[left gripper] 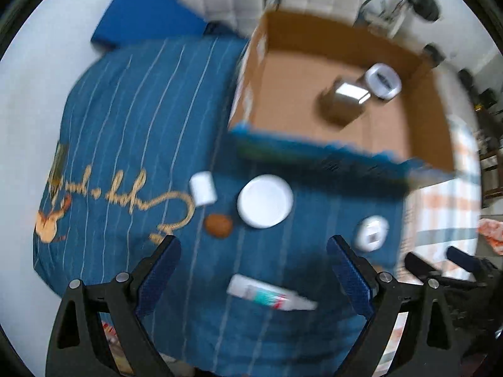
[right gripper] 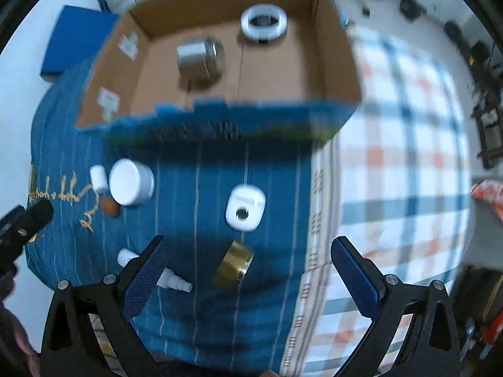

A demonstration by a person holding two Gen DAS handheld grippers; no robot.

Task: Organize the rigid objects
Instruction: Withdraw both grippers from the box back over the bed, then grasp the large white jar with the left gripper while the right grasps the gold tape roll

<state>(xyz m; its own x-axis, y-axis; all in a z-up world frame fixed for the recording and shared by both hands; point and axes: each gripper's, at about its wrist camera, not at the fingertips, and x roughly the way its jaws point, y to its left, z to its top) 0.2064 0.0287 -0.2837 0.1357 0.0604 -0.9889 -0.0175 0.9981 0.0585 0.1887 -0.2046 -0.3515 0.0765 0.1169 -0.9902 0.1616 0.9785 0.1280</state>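
Both grippers, left [left gripper: 253,270] and right [right gripper: 246,270], are hovering with jaws spread and empty; each should be straddling one item, tube [left gripper: 270,293] or gold cap [right gripper: 234,265], squarely before lifting toward the box [right gripper: 336,50].

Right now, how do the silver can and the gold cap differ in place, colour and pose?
The silver can is inside the cardboard box; the gold cap lies outside on the blue cloth. The can is grey metal, the cap shiny gold. The can looks larger than the cap. Both lie tipped rather than standing straight, and neither is held.
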